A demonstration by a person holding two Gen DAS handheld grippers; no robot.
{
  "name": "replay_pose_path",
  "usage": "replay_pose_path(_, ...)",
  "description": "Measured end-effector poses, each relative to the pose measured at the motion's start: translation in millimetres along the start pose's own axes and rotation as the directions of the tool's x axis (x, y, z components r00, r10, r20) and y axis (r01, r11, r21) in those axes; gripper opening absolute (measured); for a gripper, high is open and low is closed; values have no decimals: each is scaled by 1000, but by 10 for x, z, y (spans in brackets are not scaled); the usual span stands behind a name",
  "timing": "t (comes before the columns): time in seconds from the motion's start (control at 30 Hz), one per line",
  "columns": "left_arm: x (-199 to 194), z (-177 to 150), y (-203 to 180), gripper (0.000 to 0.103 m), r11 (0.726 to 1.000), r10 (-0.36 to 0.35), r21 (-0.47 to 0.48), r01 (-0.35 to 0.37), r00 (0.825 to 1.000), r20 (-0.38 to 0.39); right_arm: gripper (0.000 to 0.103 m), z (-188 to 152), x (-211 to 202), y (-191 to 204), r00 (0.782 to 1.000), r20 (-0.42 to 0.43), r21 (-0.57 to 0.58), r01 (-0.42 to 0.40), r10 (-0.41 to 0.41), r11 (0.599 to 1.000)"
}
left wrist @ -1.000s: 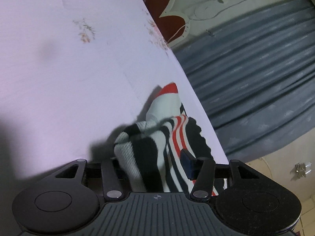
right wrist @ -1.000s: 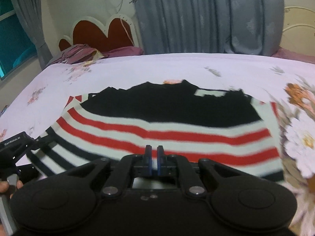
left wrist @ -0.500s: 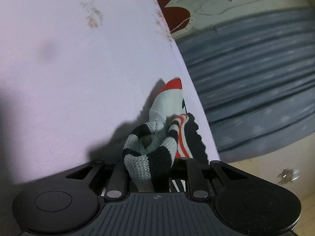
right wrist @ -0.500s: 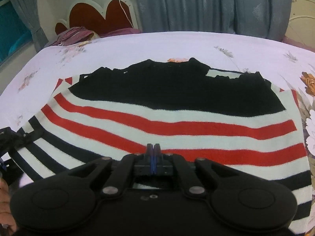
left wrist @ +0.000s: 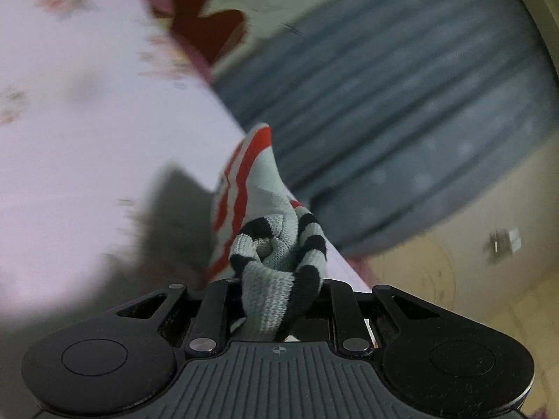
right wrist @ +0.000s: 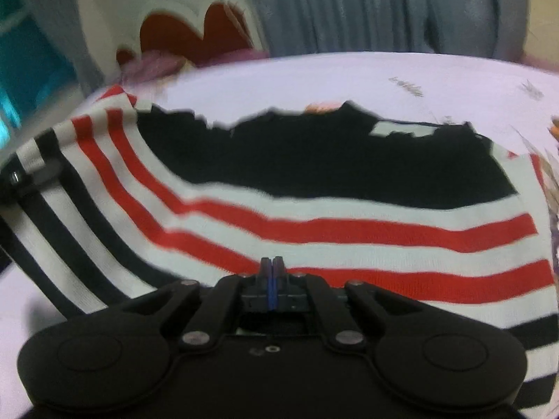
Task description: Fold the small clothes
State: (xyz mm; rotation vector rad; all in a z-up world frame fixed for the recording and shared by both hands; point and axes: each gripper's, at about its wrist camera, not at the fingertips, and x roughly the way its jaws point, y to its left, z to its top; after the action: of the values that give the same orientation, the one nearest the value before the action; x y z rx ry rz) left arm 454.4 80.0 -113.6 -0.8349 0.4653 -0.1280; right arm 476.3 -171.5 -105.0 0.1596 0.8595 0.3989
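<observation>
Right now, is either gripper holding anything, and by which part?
The left gripper pinches the striped sweater by a bunched black-and-white striped edge at its side. The right gripper is shut over the sweater, holding nothing visible.

The black, white and red striped knitted sweater (right wrist: 349,223) is showing a soft, ribbed, matt weave. The black plastic left gripper (left wrist: 276,300) is looking matt and grooved, with shiny metal rivets. The pale lilac floral cotton bedsheet (left wrist: 87,146) is lying smooth.
</observation>
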Motion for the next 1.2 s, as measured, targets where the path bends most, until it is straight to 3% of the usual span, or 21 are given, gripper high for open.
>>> replay_pose_path(0.07,99,-77,-342,18,996,-3,88,6,1000,-30,4,33,-238,-214,997,73,73,-26,21,997)
replay_pose_path(0.17,312,-255,-777,18,981,4,192,12,996,-85,4,71,-626,-611,987,163,148,-10,-15,989)
replay_pose_path(0.33,702,-911,-1325,18,949,56,316,15,975,-213,4,51,-1155,-1285,971,224,271,19,-82,962)
replay_pose_path(0.4,961,-1361,-1503,33,912,120,411,19,943,-310,10,-16,-1266,-1508,973,216,313,12,-83,950)
replay_pose_path(0.43,1131,-1604,-1569,59,884,171,465,33,905,-389,21,-52,-1299,-1604,975,210,332,4,-78,943)
replay_pose_path(0.47,1187,-1767,-1627,70,862,190,504,58,884,-427,34,-86,-1330,-1688,975,210,352,-5,-74,936)
replay_pose_path(0.5,1110,-1845,-1726,71,828,189,555,77,894,-406,39,-124,-1365,-1766,974,216,373,-17,-69,928)
replay_pose_path(0.53,1027,-1852,-1812,71,806,183,583,98,896,-404,42,-150,-1397,-1826,973,222,388,-34,-58,921)
replay_pose_path(0.57,900,-1766,-1864,70,804,147,578,135,898,-414,42,-163,-1426,-1868,973,226,391,-53,-40,919)
replay_pose_path(0.63,612,-1507,-1817,70,826,80,542,156,919,-386,42,-172,-1445,-1891,975,223,381,-76,-12,922)
replay_pose_path(0.7,369,-1318,-1715,70,814,105,574,89,950,-295,42,-148,-1400,-1900,976,217,376,-115,34,920)
replay_pose_path(0.73,324,-1183,-1636,66,807,129,589,44,960,-248,42,-142,-1353,-1874,977,206,376,-134,58,917)
replay_pose_path(0.77,315,-1033,-1529,55,802,159,597,-8,967,-201,42,-141,-1316,-1858,979,192,376,-142,73,916)
replay_pose_path(0.83,415,-734,-1268,41,817,220,571,-78,958,-183,42,-125,-1165,-1788,983,150,367,-155,106,917)
replay_pose_path(0.93,665,-488,-968,40,821,272,559,-117,941,-203,42,-99,-982,-1669,988,102,340,-145,117,929)
replay_pose_path(1.03,845,-493,-775,40,832,265,549,-79,926,-269,41,-60,-780,-1598,993,35,327,-115,110,938)
replay_pose_path(1.17,890,-597,-750,40,798,285,599,-71,920,-270,42,-24,-616,-1483,996,-18,279,-76,84,957)
replay_pose_path(1.2,904,-603,-737,40,802,278,594,-67,921,-272,42,-4,-590,-1440,997,-25,262,-65,74,963)
